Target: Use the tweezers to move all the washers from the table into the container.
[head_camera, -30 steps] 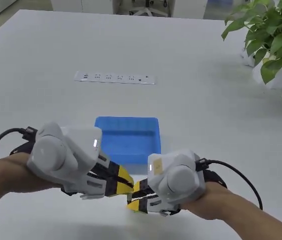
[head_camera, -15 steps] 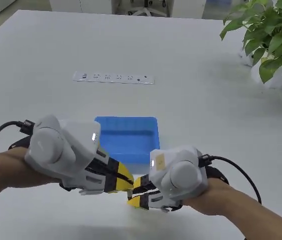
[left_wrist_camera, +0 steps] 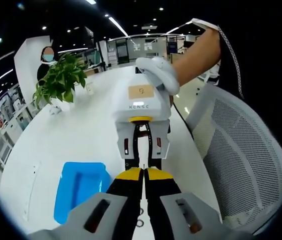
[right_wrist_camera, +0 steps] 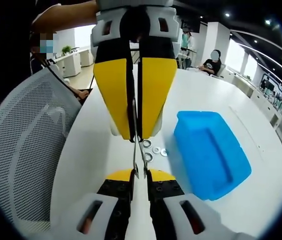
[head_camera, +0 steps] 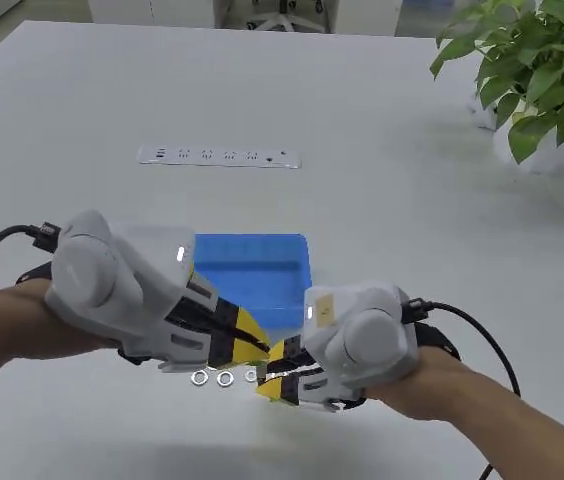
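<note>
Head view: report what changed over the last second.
The left gripper and right gripper moved slightly up toward the container, uncovering three washers on the table below their tips. The grippers stayed tip to tip with the tweezers between them. The container and power strip kept their places.

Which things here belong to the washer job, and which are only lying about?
For the job:
tweezers
washers
blue container

Lying about:
power strip
potted plant
mesh chair
</note>
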A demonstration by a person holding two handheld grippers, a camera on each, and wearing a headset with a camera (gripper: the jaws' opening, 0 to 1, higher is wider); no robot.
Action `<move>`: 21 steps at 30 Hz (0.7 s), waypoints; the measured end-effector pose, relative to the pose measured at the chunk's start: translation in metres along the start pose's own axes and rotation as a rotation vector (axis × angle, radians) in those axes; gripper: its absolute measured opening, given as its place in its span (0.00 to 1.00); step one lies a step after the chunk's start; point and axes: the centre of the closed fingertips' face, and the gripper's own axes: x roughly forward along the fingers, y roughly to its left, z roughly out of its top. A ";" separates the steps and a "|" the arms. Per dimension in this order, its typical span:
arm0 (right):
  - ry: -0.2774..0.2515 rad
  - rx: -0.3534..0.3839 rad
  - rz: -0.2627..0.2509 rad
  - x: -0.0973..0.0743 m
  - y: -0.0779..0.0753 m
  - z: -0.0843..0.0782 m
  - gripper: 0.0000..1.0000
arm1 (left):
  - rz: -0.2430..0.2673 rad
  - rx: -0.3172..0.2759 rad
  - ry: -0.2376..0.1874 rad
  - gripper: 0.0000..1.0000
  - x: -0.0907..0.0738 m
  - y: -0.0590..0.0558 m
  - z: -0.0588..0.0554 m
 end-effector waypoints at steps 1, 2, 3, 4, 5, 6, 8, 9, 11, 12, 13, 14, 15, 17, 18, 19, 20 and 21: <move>0.000 0.001 -0.002 0.000 0.000 0.000 0.13 | 0.000 0.001 -0.001 0.05 0.000 0.000 0.000; 0.000 0.003 -0.007 -0.001 -0.002 -0.001 0.13 | -0.004 0.005 -0.003 0.05 0.001 0.001 0.001; 0.000 0.004 -0.009 -0.002 -0.002 -0.002 0.13 | -0.004 0.006 -0.003 0.05 0.001 0.001 0.001; 0.000 0.005 -0.012 -0.002 -0.003 -0.002 0.13 | -0.008 0.007 -0.005 0.05 0.002 0.001 0.002; 0.000 0.005 -0.014 -0.003 -0.003 -0.003 0.12 | -0.009 0.007 -0.005 0.05 0.002 0.002 0.002; 0.001 0.006 -0.019 -0.003 -0.004 -0.004 0.12 | -0.010 0.007 -0.005 0.05 0.003 0.002 0.002; 0.003 0.008 -0.025 -0.004 -0.005 -0.006 0.12 | -0.013 0.009 -0.004 0.05 0.004 0.003 0.002; 0.005 0.008 -0.026 -0.004 -0.006 -0.007 0.12 | -0.016 0.010 -0.003 0.05 0.005 0.003 0.002; 0.010 0.005 -0.029 -0.004 -0.006 -0.009 0.12 | -0.020 0.011 -0.002 0.05 0.007 0.004 0.001; 0.012 0.007 -0.030 -0.005 -0.007 -0.010 0.12 | -0.020 0.010 -0.002 0.05 0.008 0.005 0.000; 0.013 0.008 -0.032 -0.005 -0.008 -0.011 0.12 | -0.022 0.008 -0.001 0.05 0.009 0.005 0.000; 0.013 0.009 -0.032 -0.005 -0.008 -0.012 0.12 | -0.023 0.008 -0.002 0.05 0.009 0.005 0.000; 0.014 0.011 -0.034 -0.005 -0.008 -0.013 0.12 | -0.024 0.008 -0.002 0.05 0.010 0.006 0.000; 0.016 0.012 -0.036 -0.004 -0.009 -0.014 0.12 | -0.027 0.005 -0.003 0.05 0.012 0.007 -0.001; 0.017 0.015 -0.037 -0.004 -0.010 -0.015 0.12 | -0.028 0.003 -0.004 0.05 0.012 0.008 -0.001; 0.018 0.015 -0.038 -0.004 -0.011 -0.016 0.12 | -0.030 0.003 -0.004 0.05 0.013 0.008 -0.001; 0.017 0.021 -0.039 -0.004 -0.011 -0.017 0.12 | -0.032 0.001 -0.004 0.05 0.014 0.009 -0.001; 0.016 0.023 -0.039 -0.004 -0.012 -0.017 0.12 | -0.033 -0.001 -0.005 0.05 0.014 0.009 -0.001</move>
